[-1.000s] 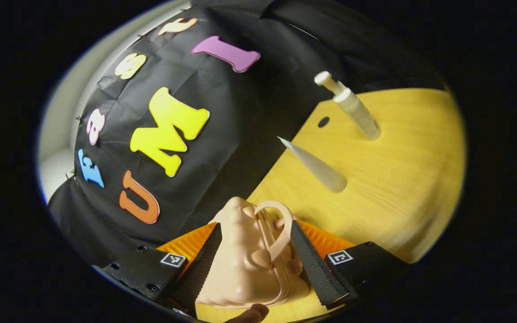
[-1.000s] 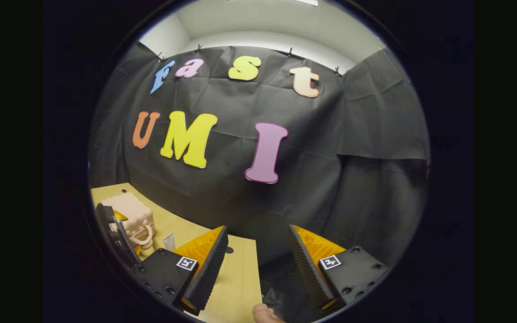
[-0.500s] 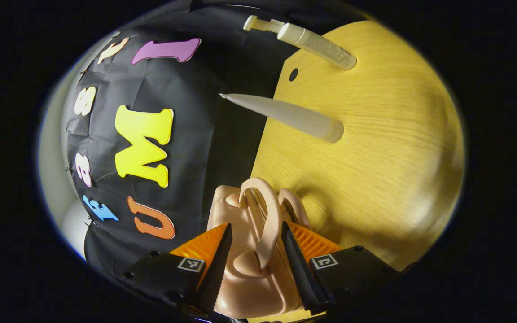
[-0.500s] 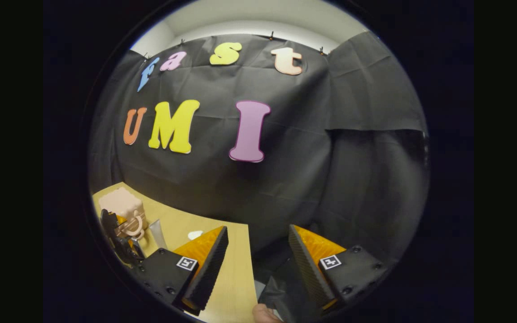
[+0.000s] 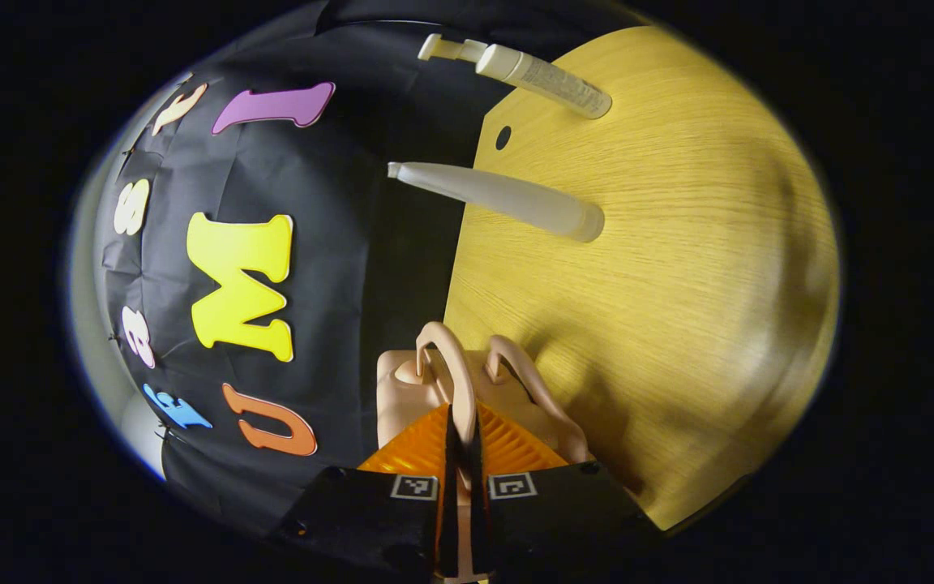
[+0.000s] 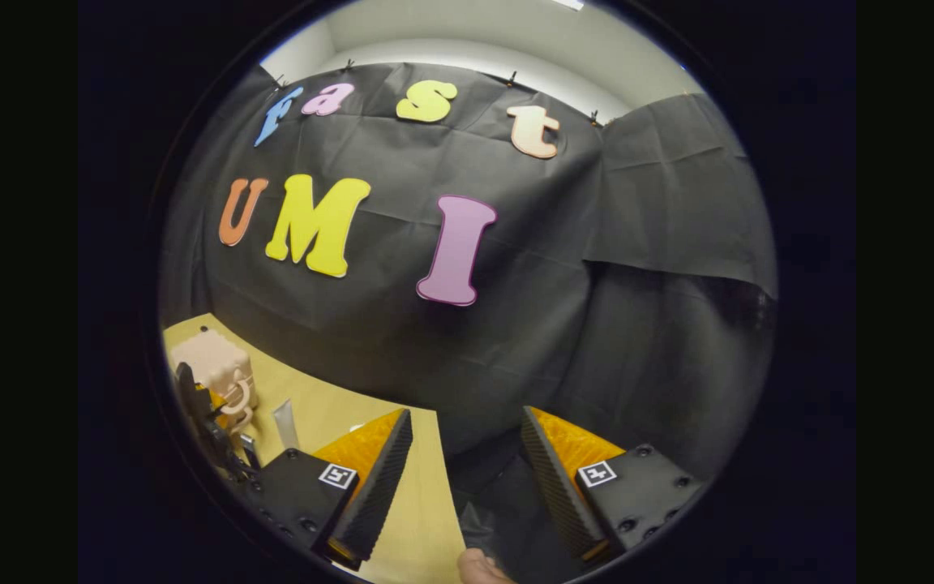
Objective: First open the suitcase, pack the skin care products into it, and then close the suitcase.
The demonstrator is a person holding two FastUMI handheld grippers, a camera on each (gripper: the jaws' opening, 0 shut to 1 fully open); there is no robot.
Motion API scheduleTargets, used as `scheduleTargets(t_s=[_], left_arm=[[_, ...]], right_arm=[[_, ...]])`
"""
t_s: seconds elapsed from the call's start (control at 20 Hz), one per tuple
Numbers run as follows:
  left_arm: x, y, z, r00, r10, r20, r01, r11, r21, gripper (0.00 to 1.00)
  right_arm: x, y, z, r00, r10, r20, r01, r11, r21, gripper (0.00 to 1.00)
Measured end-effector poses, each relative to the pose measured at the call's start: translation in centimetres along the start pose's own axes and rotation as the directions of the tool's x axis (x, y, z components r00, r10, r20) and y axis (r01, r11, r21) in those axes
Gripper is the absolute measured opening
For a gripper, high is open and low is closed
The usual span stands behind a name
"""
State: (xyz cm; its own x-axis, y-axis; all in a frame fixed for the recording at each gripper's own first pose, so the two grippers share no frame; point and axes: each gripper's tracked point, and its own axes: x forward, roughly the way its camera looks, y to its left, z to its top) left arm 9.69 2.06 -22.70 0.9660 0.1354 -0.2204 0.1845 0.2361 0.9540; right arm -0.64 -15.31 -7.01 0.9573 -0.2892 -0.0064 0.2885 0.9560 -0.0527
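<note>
A small peach suitcase [image 5: 402, 389] stands closed on the yellow wooden table [image 5: 678, 268], with two arched handles on top. My left gripper [image 5: 460, 430] is shut on the nearer handle [image 5: 444, 357]. Beyond it stand a white tube [image 5: 507, 199] and a white pump bottle [image 5: 540, 75]. In the right gripper view, the suitcase [image 6: 212, 361] sits far left with the left gripper [image 6: 201, 418] on it, and the tube [image 6: 286, 422] stands beside it. My right gripper [image 6: 463, 462] is open with nothing between its fingers, over the table's edge.
The table [image 6: 426, 503] ends just past my right gripper, with black cloth wall [image 6: 516, 349] behind and beside it. A round hole [image 5: 503, 137] marks the tabletop near the pump bottle. A fingertip [image 6: 479, 568] of a hand shows at the bottom of the right gripper view.
My left gripper has gone from open around the suitcase top to shut on one handle. The right gripper has stayed open and only tilted a little.
</note>
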Motion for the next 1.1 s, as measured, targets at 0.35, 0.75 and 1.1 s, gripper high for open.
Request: scheduleTargets(t_s=[0.35, 0.75, 1.1], left_arm=[[-2.3, 8.1, -1.7, 0.996, 0.025, 0.091, 0.001, 0.961, -0.275, 0.03], [-2.8, 20.3, -13.4, 0.977, 0.14, 0.162, -0.029, 0.836, -0.548, 0.03], [0.0, 23.6, -27.8, 0.981, 0.183, 0.068, -0.103, 0.784, -0.612, 0.03]], right_arm=[[-2.3, 4.6, 4.0, 0.996, -0.082, -0.041, 0.085, 0.993, 0.085, 0.8], [-3.7, 12.6, 9.6, 0.995, -0.095, -0.004, 0.095, 0.993, 0.071, 0.81], [-5.8, 19.3, 10.3, 0.998, -0.053, -0.014, 0.054, 0.997, 0.059, 0.8]])
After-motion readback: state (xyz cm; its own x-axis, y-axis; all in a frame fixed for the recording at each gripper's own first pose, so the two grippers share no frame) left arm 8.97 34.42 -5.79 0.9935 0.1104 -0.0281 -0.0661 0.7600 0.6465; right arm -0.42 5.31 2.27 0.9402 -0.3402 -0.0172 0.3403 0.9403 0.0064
